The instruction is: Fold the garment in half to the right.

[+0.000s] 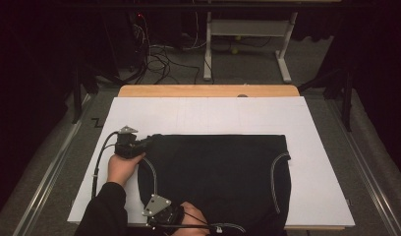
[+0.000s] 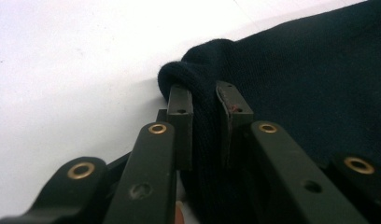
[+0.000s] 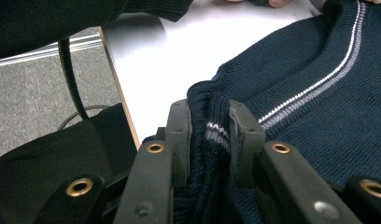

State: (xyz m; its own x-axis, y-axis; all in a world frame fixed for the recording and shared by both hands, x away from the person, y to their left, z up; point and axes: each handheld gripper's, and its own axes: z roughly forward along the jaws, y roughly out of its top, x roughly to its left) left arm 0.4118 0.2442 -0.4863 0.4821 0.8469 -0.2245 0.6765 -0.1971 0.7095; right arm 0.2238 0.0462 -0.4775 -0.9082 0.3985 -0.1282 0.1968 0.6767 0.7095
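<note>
My left gripper (image 2: 203, 100) is clamped on a rolled fold of the dark knit sweater (image 1: 218, 172), its jaws pinching the cloth at the far left corner. In the high view that gripper (image 1: 131, 145) sits at the sweater's upper left edge, with my left hand (image 1: 121, 167) behind it. My right gripper (image 3: 212, 122) is likewise closed on fabric, gripping a bunched bit of edge where the white stripe (image 3: 310, 88) runs in; from above it (image 1: 165, 214) lies at the near left corner, close to the table's front edge.

The sweater lies flat on the white sheet (image 1: 316, 162), its long axis running left to right across the table, and almost all of it stretches away to the right of both grippers. Both tools hold the same left end, one far and one near, so I judge the next move to be a lift and carry of that end rightward, over the body, as a fold. Neither hand is nearer the free right end.
</note>
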